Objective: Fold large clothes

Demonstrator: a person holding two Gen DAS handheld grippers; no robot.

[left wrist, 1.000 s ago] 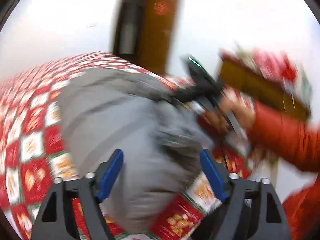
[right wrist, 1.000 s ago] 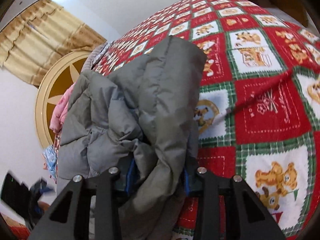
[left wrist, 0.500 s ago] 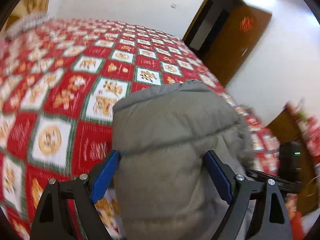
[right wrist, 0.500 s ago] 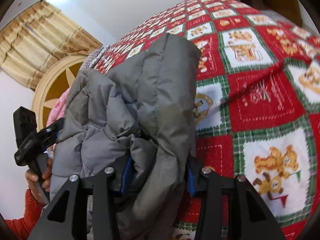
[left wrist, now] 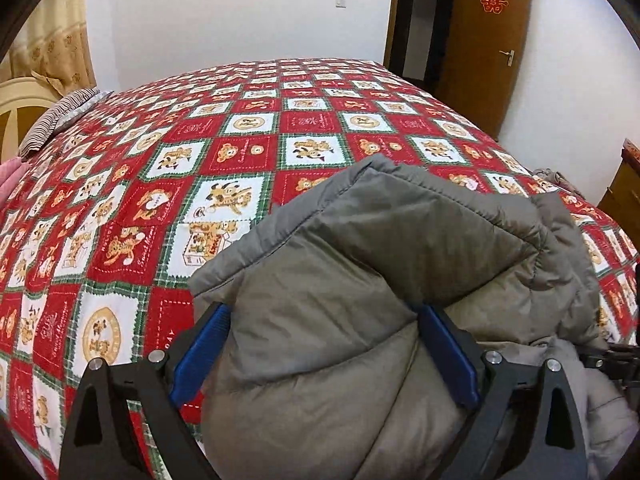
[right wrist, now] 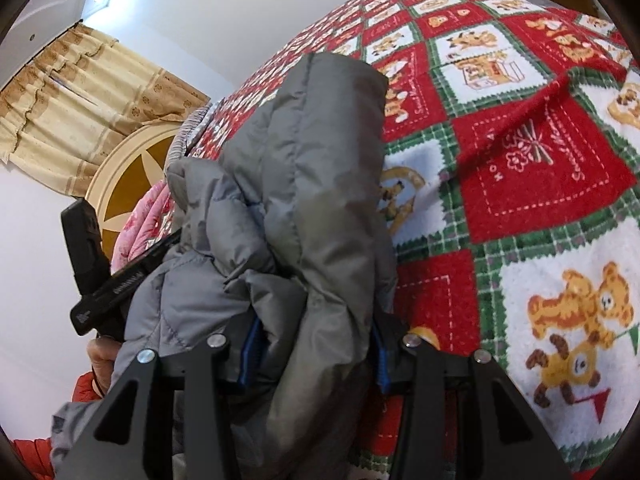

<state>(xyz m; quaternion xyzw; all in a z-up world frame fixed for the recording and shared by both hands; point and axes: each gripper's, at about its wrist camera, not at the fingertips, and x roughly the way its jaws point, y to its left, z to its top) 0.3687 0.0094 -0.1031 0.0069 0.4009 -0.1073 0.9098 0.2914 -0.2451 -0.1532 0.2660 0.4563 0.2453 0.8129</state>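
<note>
My left gripper (left wrist: 324, 354) has just been spreading its jaws around a fat, quilted fold of the grey puffer jacket (left wrist: 360, 280) low in the frame, so I judge I'm regripping. My right gripper (right wrist: 314, 354) pinches bunched jacket; beyond lies the fuzzy checked bedspread (left wrist: 248, 128).

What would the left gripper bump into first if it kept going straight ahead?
The grey puffy jacket. It already bulges between the fingers of the left gripper, whose jaws have just been opening wide. Past the jacket lies the red teddy-bear bedspread, though how far off is hard to tell.
</note>
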